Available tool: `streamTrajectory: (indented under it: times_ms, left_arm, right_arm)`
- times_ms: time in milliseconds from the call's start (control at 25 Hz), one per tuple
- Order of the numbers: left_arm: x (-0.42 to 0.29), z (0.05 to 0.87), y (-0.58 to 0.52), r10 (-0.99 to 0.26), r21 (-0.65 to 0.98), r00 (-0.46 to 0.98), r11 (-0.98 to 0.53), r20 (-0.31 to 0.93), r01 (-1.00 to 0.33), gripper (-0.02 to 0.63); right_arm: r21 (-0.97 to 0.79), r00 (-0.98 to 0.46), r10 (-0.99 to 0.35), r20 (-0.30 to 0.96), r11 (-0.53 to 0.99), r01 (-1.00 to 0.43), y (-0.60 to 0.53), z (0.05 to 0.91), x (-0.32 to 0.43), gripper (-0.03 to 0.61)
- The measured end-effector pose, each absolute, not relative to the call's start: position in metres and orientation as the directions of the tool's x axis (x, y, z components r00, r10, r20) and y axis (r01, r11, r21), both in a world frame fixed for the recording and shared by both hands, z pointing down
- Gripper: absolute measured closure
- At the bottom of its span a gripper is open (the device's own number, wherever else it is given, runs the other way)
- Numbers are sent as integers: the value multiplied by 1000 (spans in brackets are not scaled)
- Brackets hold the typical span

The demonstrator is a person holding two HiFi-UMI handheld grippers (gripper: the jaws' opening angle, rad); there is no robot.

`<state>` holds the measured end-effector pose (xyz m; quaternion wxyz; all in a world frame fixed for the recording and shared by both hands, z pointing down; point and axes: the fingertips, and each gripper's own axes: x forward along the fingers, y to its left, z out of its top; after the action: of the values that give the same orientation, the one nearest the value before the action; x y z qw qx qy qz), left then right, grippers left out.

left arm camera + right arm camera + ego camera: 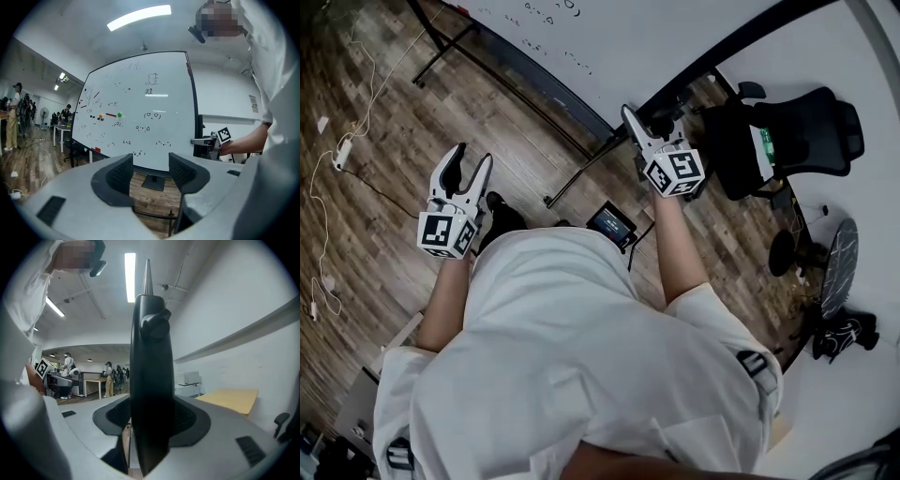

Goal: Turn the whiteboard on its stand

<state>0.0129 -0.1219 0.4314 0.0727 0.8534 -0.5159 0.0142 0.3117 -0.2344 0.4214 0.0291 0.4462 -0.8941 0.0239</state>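
Whiteboard [140, 108] stands upright on its stand [581, 173] on the wood floor [375, 244], straight ahead of the person, face covered in small doodles plus a few colored magnets. Right tool [642, 127] is at the board's right edge, pinching the black side post [150, 380]. In the right gripper view the post fills the gap, with both pads against it, and a round knob [154, 324] sits on the post higher up. Left gripper view confirms it: right tool [201, 140] sits level against the board's right frame, about three quarters of the way down. Left tool [469, 164] is well apart from the board, held out in front of the person's left side with its jaws spread and nothing between them; through the gap only the board's lower edge and the stand foot [152, 180] show. Small screen device [609, 223] lies on the floor just behind the stand base. Black office chair [797, 131] is to the right, near the wall. Power strip with white cable [342, 150] lies on the floor far left. People [13, 117] stand at desks in the background on the left.
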Motion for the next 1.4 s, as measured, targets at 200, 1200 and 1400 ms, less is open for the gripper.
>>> streamTrajectory:
  times_ms: [200, 1200, 1400]
  left_arm:
    - [15, 423, -126, -873, 95, 480, -473, 85, -876, 380]
    - [61, 409, -134, -808, 95, 586, -579, 59, -809, 380]
    - [67, 411, -131, -790, 107, 611, -603, 58, -790, 380]
  right_arm:
    - [-7, -597, -798, 86, 598, -801, -238, 423, 312, 408]
    - [24, -589, -807, 44, 591, -807, -228, 418, 319, 425]
    - [25, -582, -812, 50, 583, -812, -220, 417, 321, 425]
